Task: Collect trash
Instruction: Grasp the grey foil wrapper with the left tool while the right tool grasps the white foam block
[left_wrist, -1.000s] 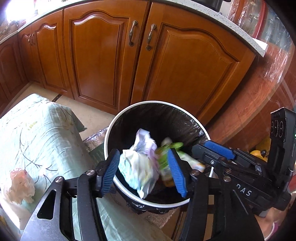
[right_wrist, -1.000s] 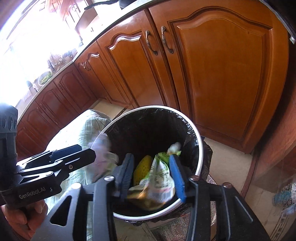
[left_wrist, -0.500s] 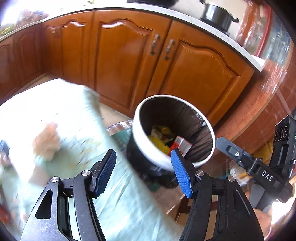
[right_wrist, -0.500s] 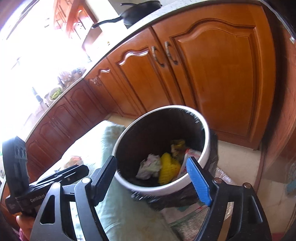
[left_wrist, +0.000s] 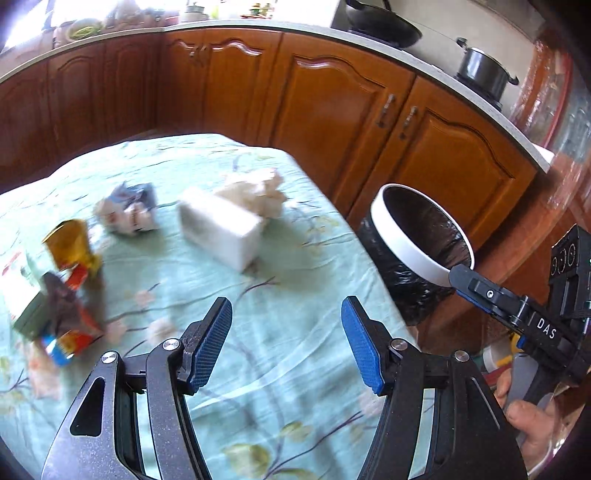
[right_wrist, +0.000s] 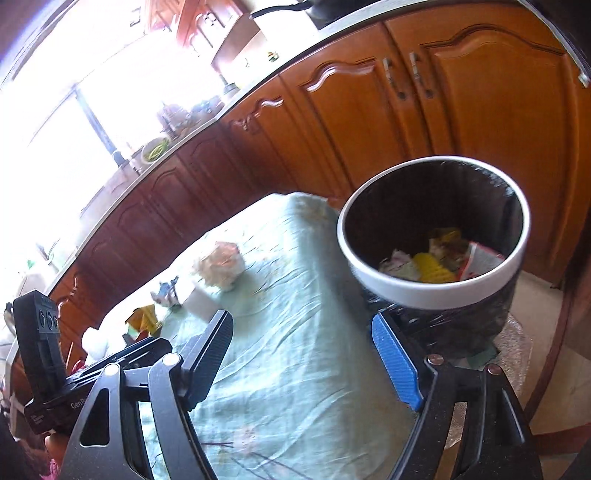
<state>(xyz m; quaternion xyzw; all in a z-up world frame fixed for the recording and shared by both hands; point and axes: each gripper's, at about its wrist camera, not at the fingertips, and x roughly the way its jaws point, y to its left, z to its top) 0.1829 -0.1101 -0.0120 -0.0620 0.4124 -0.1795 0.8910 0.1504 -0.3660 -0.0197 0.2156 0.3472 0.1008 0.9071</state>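
Note:
My left gripper (left_wrist: 286, 341) stands open and empty over the pale green tablecloth (left_wrist: 258, 332). Ahead of it on the cloth lie a white box (left_wrist: 221, 230), a crumpled tissue wad (left_wrist: 258, 192), a blue and white crumpled wrapper (left_wrist: 129, 212), a yellow wrapper (left_wrist: 70, 243) and a red and blue packet (left_wrist: 70, 332). The white-rimmed bin (left_wrist: 413, 251) with its black liner stands beyond the table's right edge. My right gripper (right_wrist: 303, 360) is open and empty, low between the table and the bin (right_wrist: 436, 291), which holds yellow, white and red trash (right_wrist: 432, 266).
Brown wooden cabinets (left_wrist: 332, 103) under a light counter run behind the table and bin. A black pan (left_wrist: 384, 26) and a pot (left_wrist: 484, 70) sit on the counter. A hand (left_wrist: 532, 428) holds the right gripper's handle at the lower right of the left wrist view.
Both grippers let their trash drop into the bin and opened. Both then swung left, away from the bin, and the left one now faces the litter on the table.

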